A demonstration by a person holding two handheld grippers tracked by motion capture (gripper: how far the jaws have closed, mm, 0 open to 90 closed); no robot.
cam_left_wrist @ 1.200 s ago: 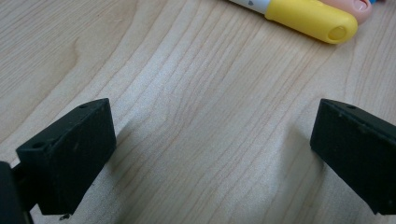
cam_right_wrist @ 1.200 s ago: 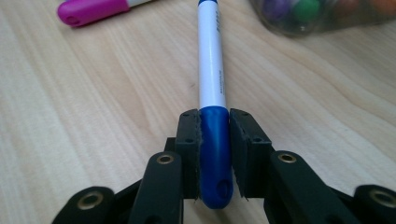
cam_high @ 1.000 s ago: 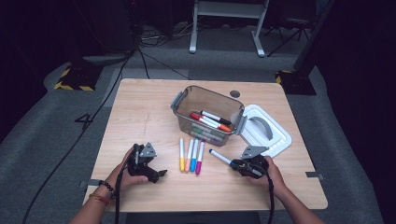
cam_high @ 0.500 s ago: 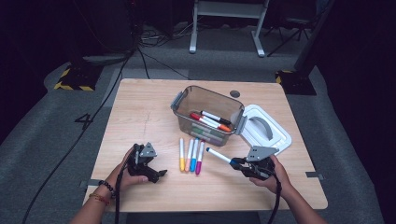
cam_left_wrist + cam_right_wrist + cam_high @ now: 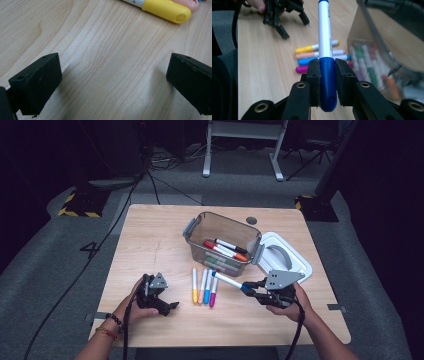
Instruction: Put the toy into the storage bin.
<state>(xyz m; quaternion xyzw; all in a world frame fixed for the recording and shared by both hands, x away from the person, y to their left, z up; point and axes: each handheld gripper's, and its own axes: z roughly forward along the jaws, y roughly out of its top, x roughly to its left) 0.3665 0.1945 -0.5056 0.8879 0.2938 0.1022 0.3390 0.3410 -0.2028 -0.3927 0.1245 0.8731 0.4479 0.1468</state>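
The clear plastic rectangular bin (image 5: 223,239) on the wooden tabletop (image 5: 150,240) holds several markers. The right hand-held gripper (image 5: 249,288) clenches a white marker with a blue cap (image 5: 227,281) by its cap, above the tabletop. The left hand-held gripper (image 5: 169,306) is released.

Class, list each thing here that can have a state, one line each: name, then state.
Bin: open, markers inside.
Lid: off, beside the bin.
Blue marker: capped, held off the table.
Right gripper: shut on the blue marker.
Left gripper: open, empty.
Four markers: capped, lying side by side.
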